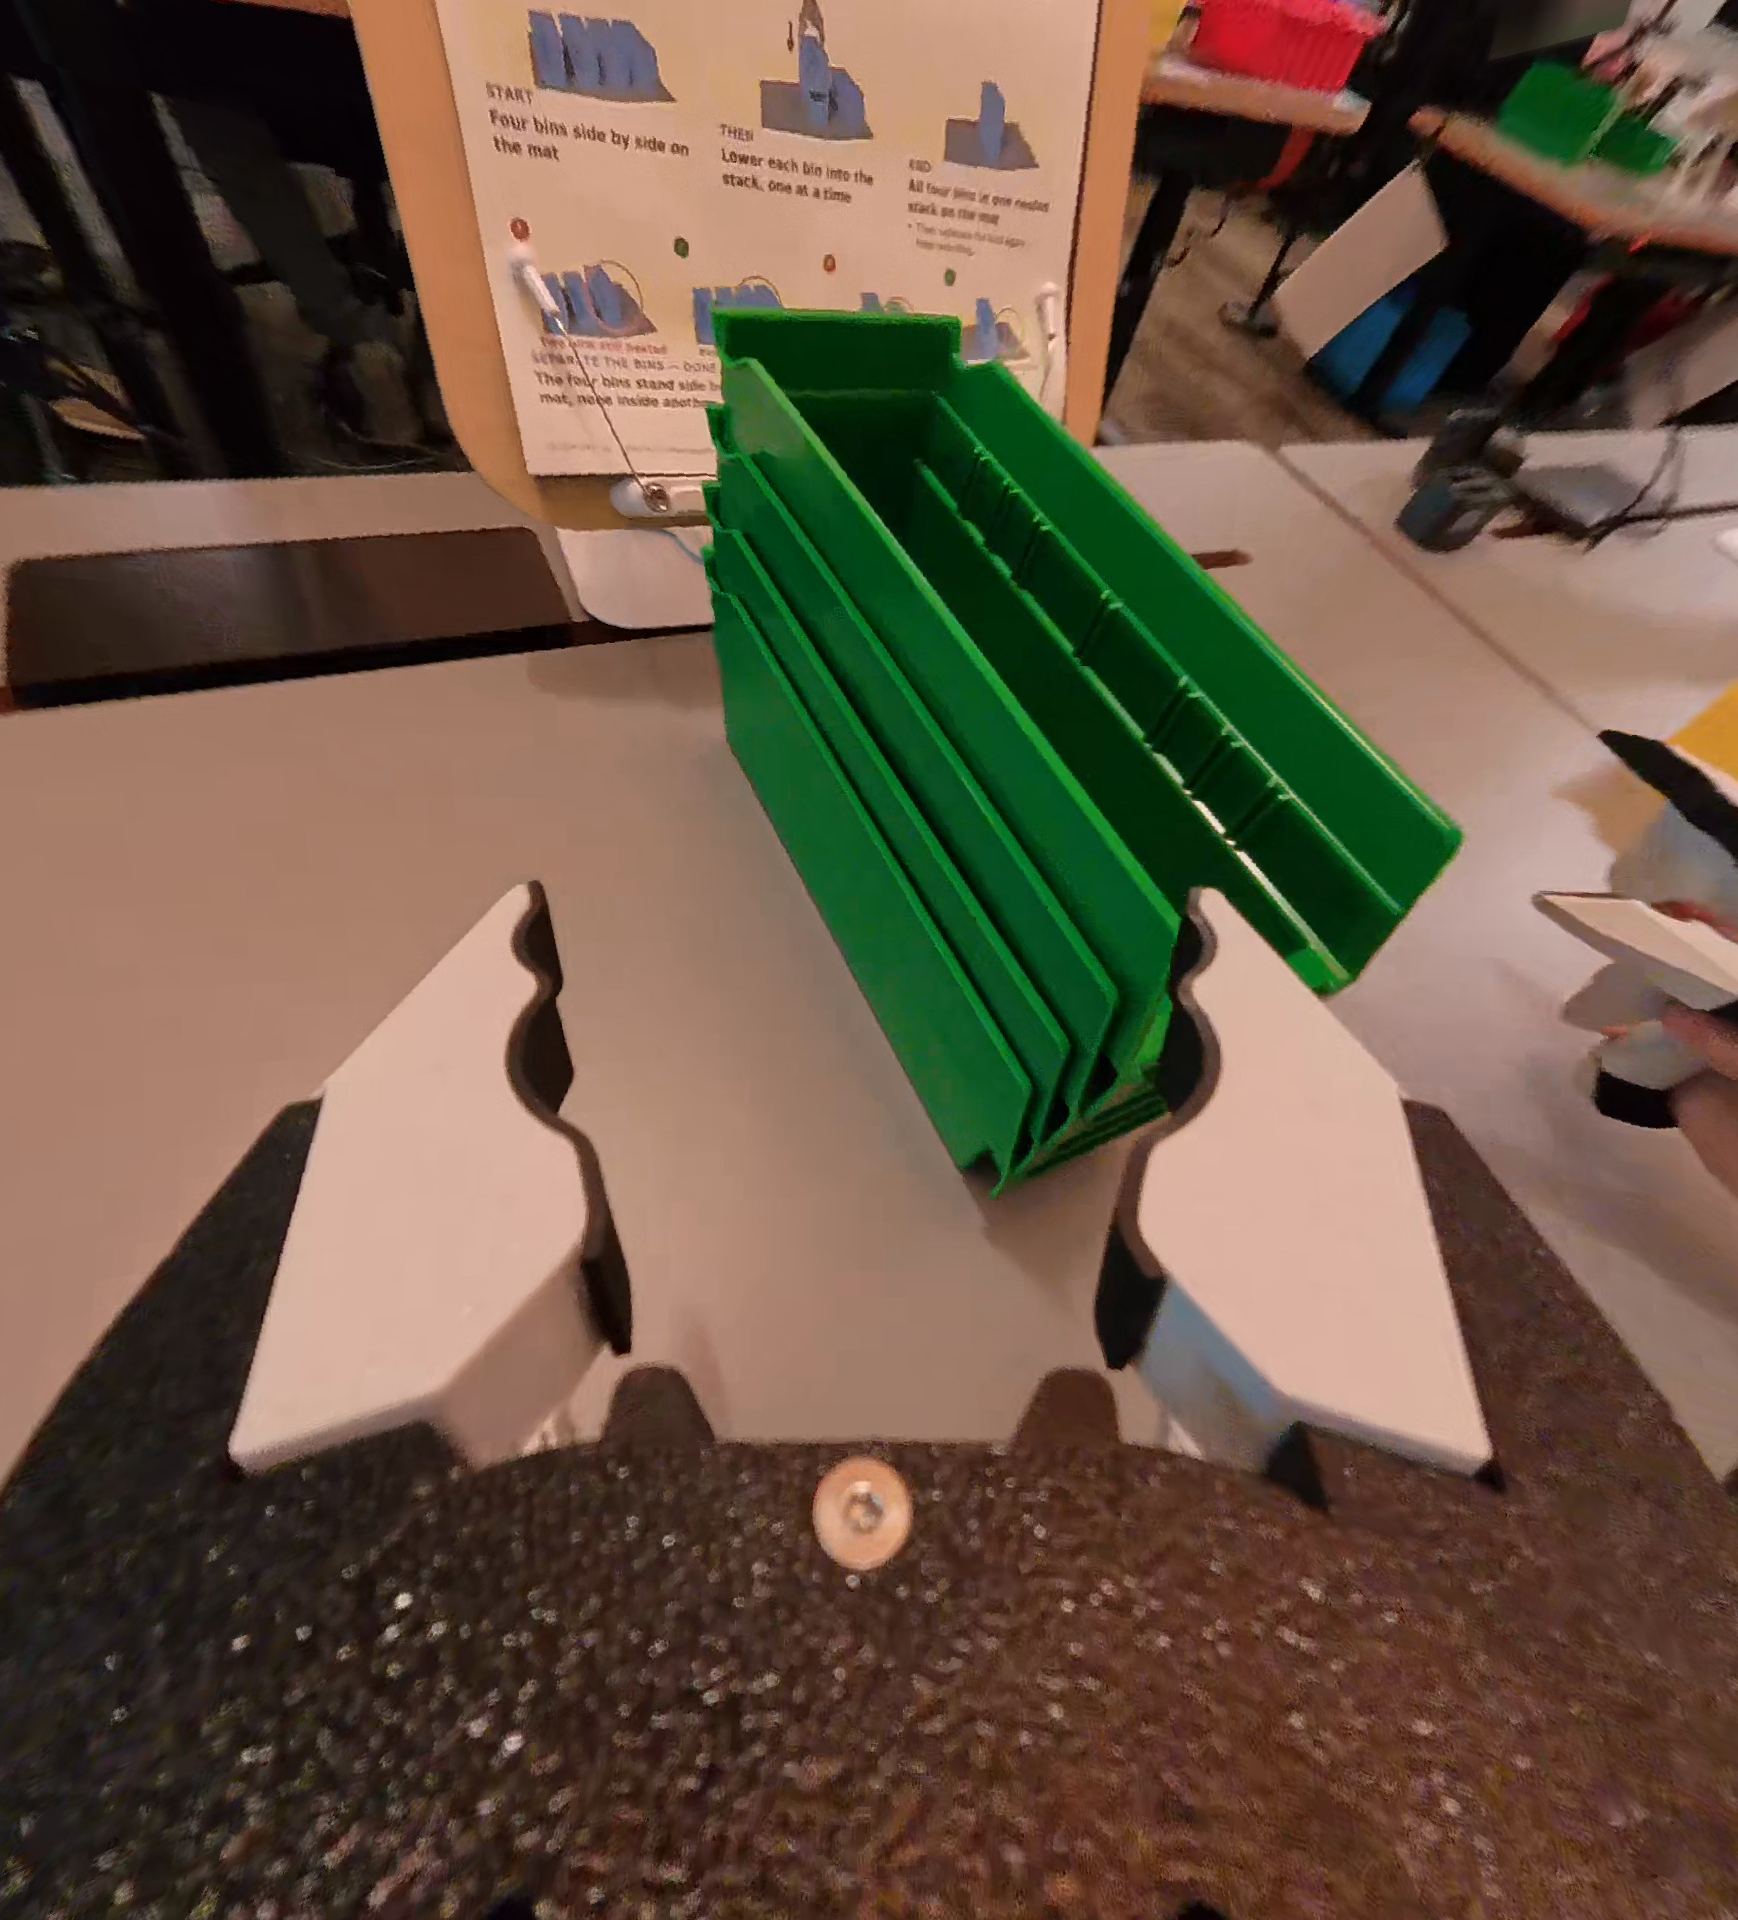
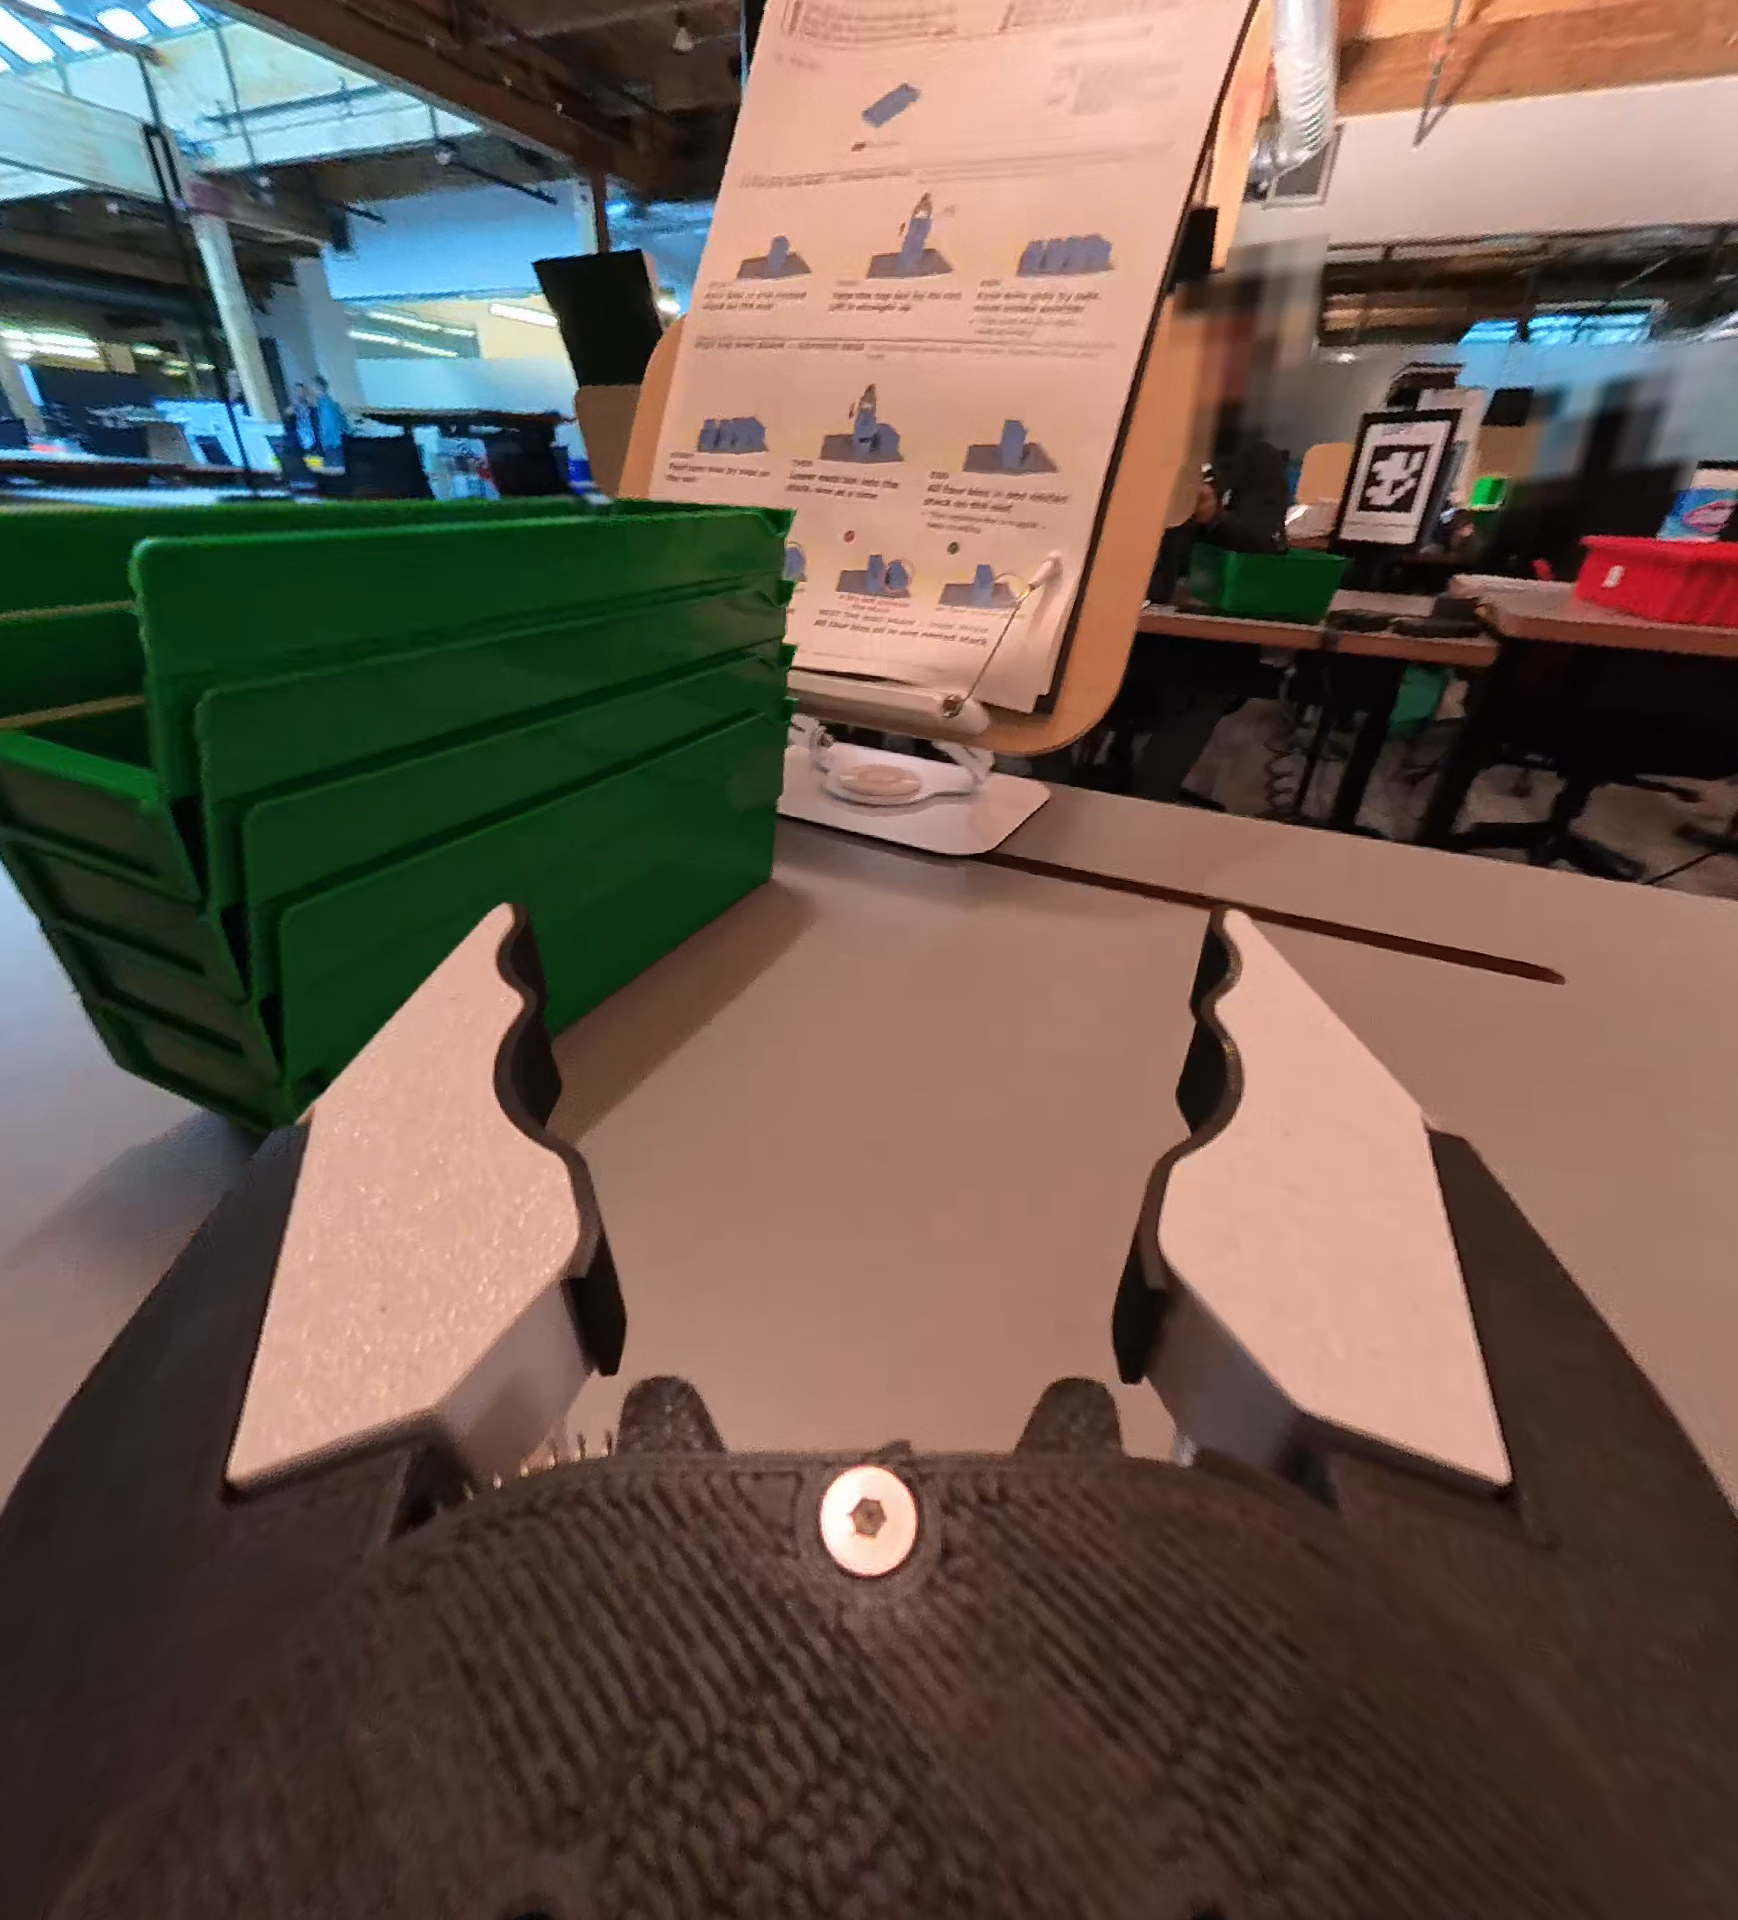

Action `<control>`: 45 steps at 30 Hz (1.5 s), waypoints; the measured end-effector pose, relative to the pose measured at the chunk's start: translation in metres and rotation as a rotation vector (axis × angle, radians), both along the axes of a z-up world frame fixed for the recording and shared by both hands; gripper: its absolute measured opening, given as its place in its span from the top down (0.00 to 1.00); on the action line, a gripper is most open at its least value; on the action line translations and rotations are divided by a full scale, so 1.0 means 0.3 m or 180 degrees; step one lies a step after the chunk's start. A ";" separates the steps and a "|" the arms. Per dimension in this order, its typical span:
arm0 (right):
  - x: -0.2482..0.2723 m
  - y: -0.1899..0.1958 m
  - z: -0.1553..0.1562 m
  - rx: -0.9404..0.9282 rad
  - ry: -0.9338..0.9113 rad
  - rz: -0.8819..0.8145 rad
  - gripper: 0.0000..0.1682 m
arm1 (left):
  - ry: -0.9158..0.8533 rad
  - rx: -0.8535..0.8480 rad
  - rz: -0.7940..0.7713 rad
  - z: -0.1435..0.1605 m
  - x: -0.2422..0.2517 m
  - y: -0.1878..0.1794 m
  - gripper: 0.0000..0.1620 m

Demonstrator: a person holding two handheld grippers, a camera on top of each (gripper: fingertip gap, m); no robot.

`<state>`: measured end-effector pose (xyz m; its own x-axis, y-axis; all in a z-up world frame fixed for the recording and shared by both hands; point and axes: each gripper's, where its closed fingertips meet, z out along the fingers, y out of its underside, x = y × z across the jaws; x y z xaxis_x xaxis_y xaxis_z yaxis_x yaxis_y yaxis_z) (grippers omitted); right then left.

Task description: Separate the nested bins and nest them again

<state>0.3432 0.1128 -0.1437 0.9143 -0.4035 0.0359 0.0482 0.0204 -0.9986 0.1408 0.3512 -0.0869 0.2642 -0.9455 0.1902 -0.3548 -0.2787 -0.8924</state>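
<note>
A stack of several long green bins, nested one inside another, stands on the grey table. In the left wrist view it lies ahead and to the right, its near end beside my right finger. My left gripper is open and empty, above the table just left of the stack's near end. In the right wrist view the stack stands to the left. My right gripper is open and empty, low over the table to the right of the stack. It also shows in the left wrist view, held by a hand.
An instruction sheet on a wooden stand stands behind the stack; it also shows in the right wrist view. A dark slot lies at the table's back left. Other tables with a red bin and a green bin stand far right.
</note>
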 end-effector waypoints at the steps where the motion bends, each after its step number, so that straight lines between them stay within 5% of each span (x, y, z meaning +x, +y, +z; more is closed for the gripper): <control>1: -0.010 0.005 -0.014 -0.0039 0.0022 0.0052 0.26 | 0.0095 0.0095 0.0026 0.016 0.011 0.006 0.29; 10: 0.016 -0.046 -0.015 -0.0095 -0.0019 -0.0059 0.26 | 0.0643 0.0390 0.0112 0.136 0.223 0.004 0.27; 24: 0.051 -0.070 -0.056 0.0103 0.0518 0.0036 0.28 | 0.1782 -0.0073 0.0141 0.073 0.473 -0.074 0.23; 45: 0.033 -0.046 -0.099 -0.0014 0.0629 0.0099 0.28 | 0.2483 0.0186 0.0558 -0.028 0.502 0.020 0.23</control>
<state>0.3531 0.0990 -0.1734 0.9157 -0.3753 -0.1437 -0.1492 0.0143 -0.9887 0.2913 0.3571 -0.0954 0.4461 -0.8807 -0.1592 -0.8379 -0.3485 -0.4201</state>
